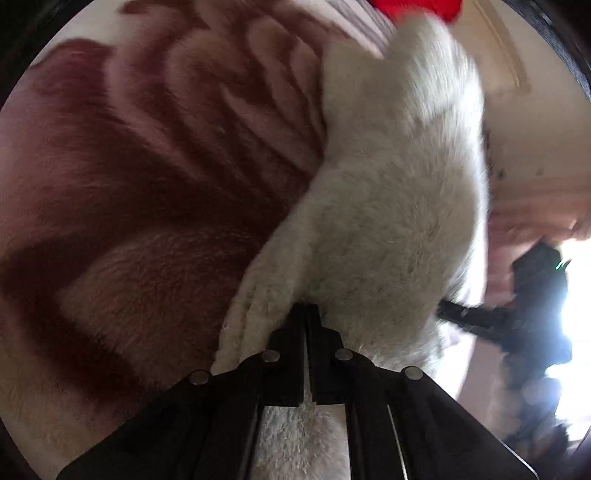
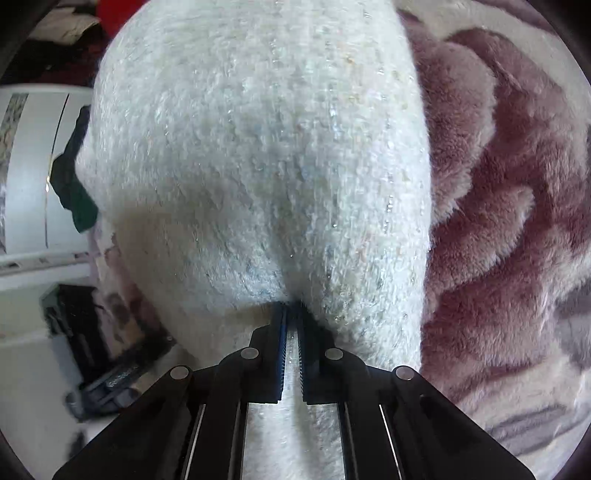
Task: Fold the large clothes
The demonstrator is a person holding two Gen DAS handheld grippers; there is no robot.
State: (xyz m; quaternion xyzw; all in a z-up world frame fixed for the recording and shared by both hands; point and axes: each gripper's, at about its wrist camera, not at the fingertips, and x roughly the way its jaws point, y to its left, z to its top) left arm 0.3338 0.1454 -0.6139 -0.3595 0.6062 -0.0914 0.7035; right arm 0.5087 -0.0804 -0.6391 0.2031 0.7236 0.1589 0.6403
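Observation:
A fluffy white garment (image 1: 399, 192) hangs lifted over a plush blanket. My left gripper (image 1: 306, 308) is shut on a bunched edge of it, the fabric rising away from the fingertips. In the right wrist view the same white garment (image 2: 266, 158) fills the middle, and my right gripper (image 2: 291, 306) is shut on another edge of it, cloth pinched between the ribbed pads. The right gripper also shows in the left wrist view (image 1: 448, 308) as a dark blurred shape at the garment's right side.
A maroon and pink patterned plush blanket (image 1: 147, 177) covers the surface below, also seen on the right of the right wrist view (image 2: 509, 206). A red item (image 1: 417, 9) lies at the far end. A white cabinet (image 2: 33, 173) and dark objects (image 2: 96, 343) stand to the left.

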